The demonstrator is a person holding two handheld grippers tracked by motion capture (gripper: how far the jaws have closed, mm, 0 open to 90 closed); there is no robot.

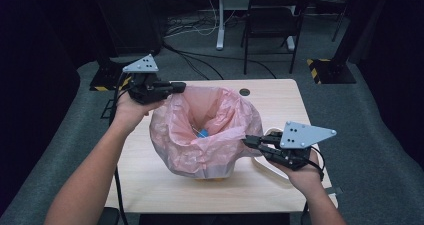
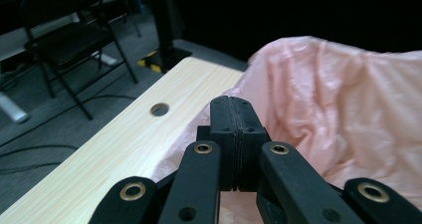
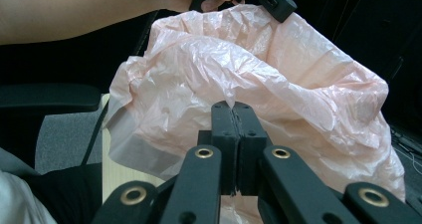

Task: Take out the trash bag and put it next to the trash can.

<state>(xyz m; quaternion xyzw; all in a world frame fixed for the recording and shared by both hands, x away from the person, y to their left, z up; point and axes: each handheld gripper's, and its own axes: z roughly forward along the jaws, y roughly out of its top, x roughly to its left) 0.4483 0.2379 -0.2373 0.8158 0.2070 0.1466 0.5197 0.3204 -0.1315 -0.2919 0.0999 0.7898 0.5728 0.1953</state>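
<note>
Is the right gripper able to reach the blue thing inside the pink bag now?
Probably not: the right gripper is shut on the pink bag rim, and the blue thing lies deep inside.

dark room, grey carpet (image 1: 380, 135), black folding chair (image 1: 274, 15) behind light wood table (image 1: 270, 97), floor cables (image 1: 200, 60).

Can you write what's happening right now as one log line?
left gripper: shut on pink bag far rim | right gripper: shut on near rim | bag: held open over bin on table
</note>
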